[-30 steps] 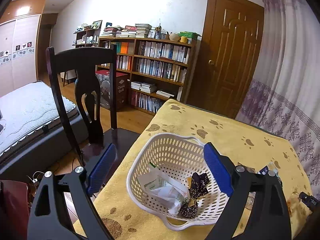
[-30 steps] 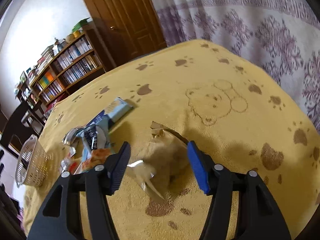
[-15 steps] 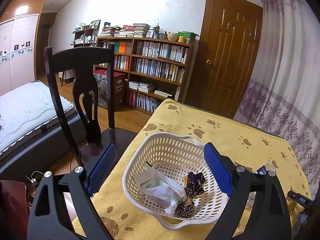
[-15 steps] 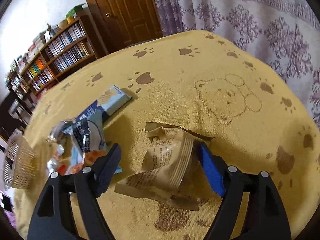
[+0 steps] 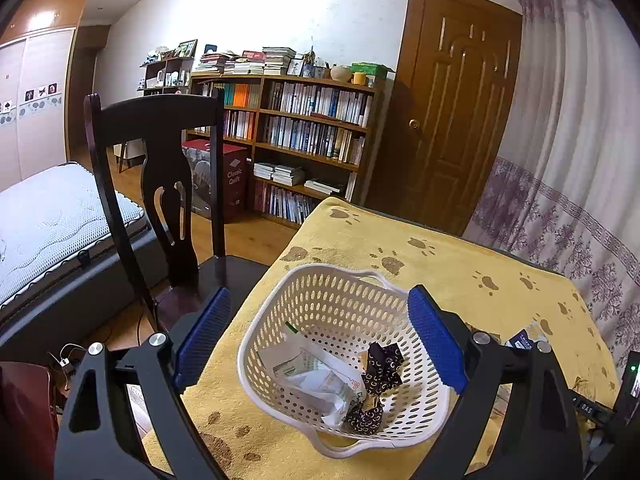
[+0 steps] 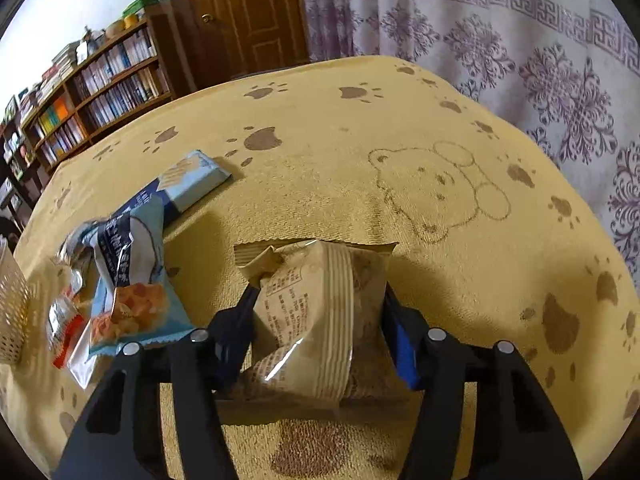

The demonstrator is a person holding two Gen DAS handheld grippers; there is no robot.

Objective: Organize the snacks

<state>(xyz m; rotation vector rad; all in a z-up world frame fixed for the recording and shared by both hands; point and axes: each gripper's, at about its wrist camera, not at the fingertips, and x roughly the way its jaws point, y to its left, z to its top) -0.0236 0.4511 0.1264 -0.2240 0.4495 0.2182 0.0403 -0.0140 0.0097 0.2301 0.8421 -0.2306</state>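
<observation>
On the yellow paw-print surface (image 6: 320, 128), the right gripper (image 6: 320, 320) pinches a puffy tan snack packet (image 6: 320, 312) between its fingers, left gripper (image 5: 320, 340) spread over the basket (image 5: 434, 394) — slick film could slip.

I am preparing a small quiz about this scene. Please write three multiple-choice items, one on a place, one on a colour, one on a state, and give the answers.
1. Where is the basket?
A. on the chair
B. on the yellow cloth, between the left gripper's fingers
C. on the bookshelf

2. What colour are the pads of the left gripper?
A. blue
B. red
C. green

3. What is the right gripper doing?
A. hanging open and empty
B. gripping the light blue packet
C. closing on the tan packet

Answers: 1 B, the basket stands on the cloth by the table edge. 2 A, both pads show blue. 3 C, its fingers press both sides of the tan packet, while the light blue packet lies apart.
</observation>
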